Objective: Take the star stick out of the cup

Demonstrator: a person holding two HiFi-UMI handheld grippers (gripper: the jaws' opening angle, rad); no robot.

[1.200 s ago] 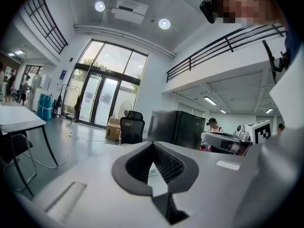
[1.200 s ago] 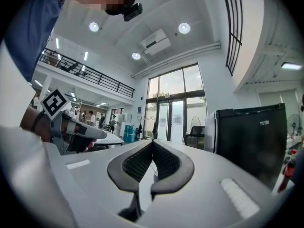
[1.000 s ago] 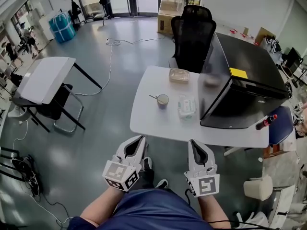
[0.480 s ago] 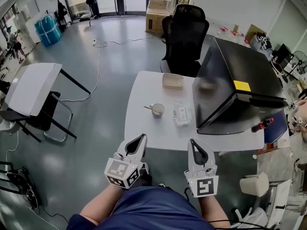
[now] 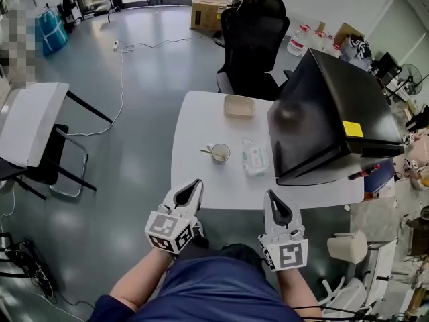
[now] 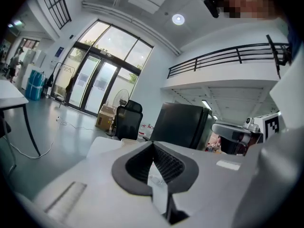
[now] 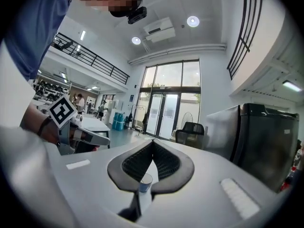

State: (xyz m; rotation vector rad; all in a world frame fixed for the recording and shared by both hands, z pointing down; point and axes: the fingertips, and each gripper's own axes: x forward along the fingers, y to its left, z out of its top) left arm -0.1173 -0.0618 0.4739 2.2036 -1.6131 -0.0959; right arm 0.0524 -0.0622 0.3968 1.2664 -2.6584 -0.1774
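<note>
In the head view, the star stick [image 5: 207, 151] is only a thin sliver leaning left out of the cup [image 5: 220, 153]. Its star is too small to make out, and its lower end is hidden inside. In the right gripper view, the right tongs [image 7: 153, 144] cover the cup's lower part. The head view's near edge cuts off the forearms [image 5: 137, 284].

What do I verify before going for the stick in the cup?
1. Small blue cup upright on the white rounded table: ok.
2. Thin stick pokes out of the cup's left side: ok. Star end: cannot tell.
3. Left gripper empty: ok. Open for a grasp: not ok, shut.
4. Right gripper empty: ok. Open: not ok, shut.
5. Grippers over the table: not ok, both short of its near edge.
6. Room around the cup: ok, the white wipes pack lies apart on its right.
</note>
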